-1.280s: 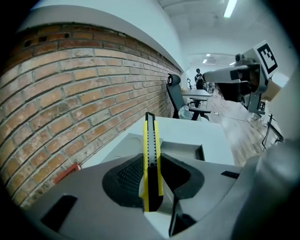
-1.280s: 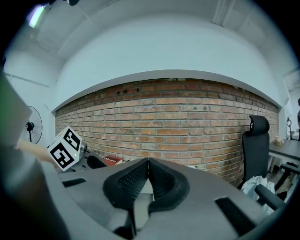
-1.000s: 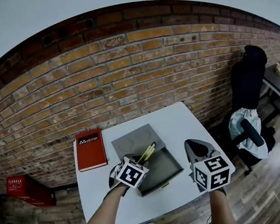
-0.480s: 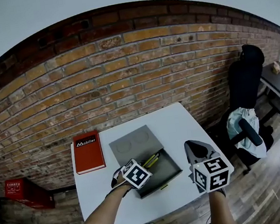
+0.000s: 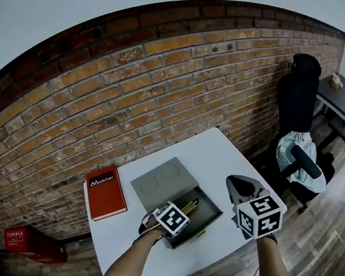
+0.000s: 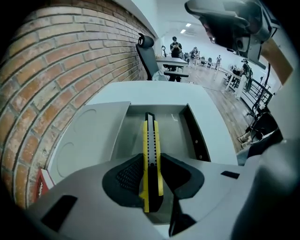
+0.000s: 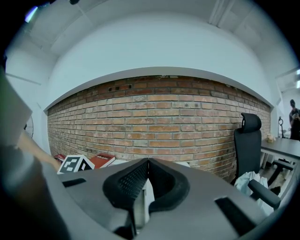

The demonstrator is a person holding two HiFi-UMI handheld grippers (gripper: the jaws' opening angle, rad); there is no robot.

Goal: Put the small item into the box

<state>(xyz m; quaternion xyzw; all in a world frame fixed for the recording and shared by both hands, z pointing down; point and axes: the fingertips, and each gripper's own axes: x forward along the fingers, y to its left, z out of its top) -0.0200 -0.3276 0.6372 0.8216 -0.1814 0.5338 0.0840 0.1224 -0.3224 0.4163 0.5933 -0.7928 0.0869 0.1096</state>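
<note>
A yellow and black utility knife [image 6: 150, 136] is clamped between the pads of my left gripper [image 6: 151, 159], its tip pointing away along the inside of the open grey box [image 6: 198, 140]. In the head view the left gripper [image 5: 178, 213] hovers low over the near end of the box [image 5: 211, 214], with the knife [image 5: 190, 207] lying down inside it. The box's lid [image 5: 163, 182] lies flat behind it. My right gripper [image 5: 239, 185] hangs at the box's right side, above the table. Its jaws [image 7: 148, 164] are shut with nothing between them.
The box sits on a white table [image 5: 226, 152] against a brick wall. A red book [image 5: 105, 192] lies at the table's left. A black office chair [image 5: 300, 108] with cloth on it stands to the right, and a red crate [image 5: 24, 243] is on the floor at left.
My left gripper has come down and tipped the knife from pointing up over the box to lying low inside it. The right gripper has hardly moved.
</note>
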